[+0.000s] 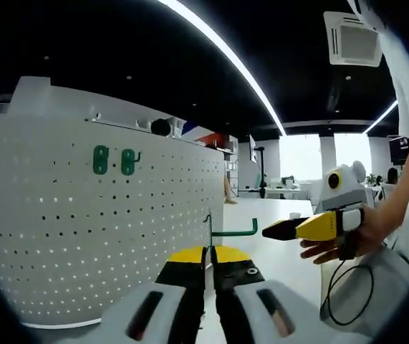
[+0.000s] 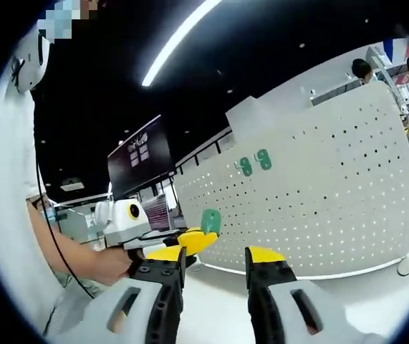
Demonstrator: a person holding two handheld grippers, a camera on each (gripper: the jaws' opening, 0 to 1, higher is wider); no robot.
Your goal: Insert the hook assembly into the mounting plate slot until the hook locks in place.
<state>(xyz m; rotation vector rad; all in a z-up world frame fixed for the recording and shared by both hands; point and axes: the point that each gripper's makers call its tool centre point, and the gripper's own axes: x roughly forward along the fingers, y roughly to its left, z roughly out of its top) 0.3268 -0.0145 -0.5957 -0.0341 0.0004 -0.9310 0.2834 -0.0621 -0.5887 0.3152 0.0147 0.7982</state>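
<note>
The left gripper (image 1: 210,276) is holding a green hook (image 1: 227,231) between its yellow-tipped jaws, which are closed on the thin upright stem of the hook. The arm of the hook is pointing to the right in the left gripper view and ending in a small upturned tip. In the right gripper view the same gripper is coming in from the left, and the flat green back plate of the hook (image 2: 210,221) is showing at its tip.

The white pegboard (image 1: 61,215) is standing to the left in the left gripper view, well apart from the hook. Two green hooks (image 1: 114,160) are already sitting on it side by side, high on the board. The right gripper view is showing the same board (image 2: 319,215) and the same pair (image 2: 254,163).

The right gripper (image 2: 215,266) is holding nothing; its jaws are standing open with clear space between them.

I judge that the carrying step is in hand: the hook is gripped but not yet brought to the board. The next move is calling for turning the back plate toward the holes, lining it up with a free slot, probably beside the two mounted ones, and pressing it in until it locks.
</note>
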